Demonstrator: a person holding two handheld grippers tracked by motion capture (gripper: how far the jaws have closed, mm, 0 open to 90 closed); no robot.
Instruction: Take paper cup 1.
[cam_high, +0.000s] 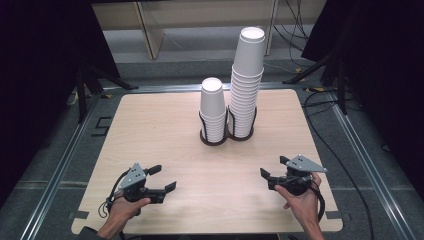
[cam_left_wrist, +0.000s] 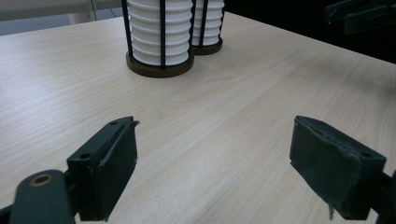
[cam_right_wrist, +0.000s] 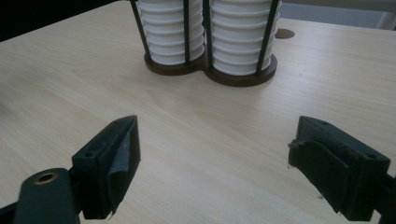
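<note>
Item: our left gripper (cam_high: 166, 177) and right gripper (cam_high: 274, 168), jaws wide, empty. Short cup stack (cam_high: 213, 111) and tall cup stack (cam_high: 246, 82) well ahead of our fingertips, untouched; work apparently unstarted.

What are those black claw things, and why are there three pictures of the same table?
A person sits at a wooden table and holds a grabbing tool in each hand. The left gripper and the right gripper each have two black jaws, like tongs. Both are open and hold nothing.

One picture comes from a camera up high, looking down on the table. The other two come from small cameras riding on the tools, so you see each tool's own jaws at the bottom.

In the middle of the table stand two piles of white paper cups in a dark holder: a short stack on the left and a tall stack on the right.
</note>
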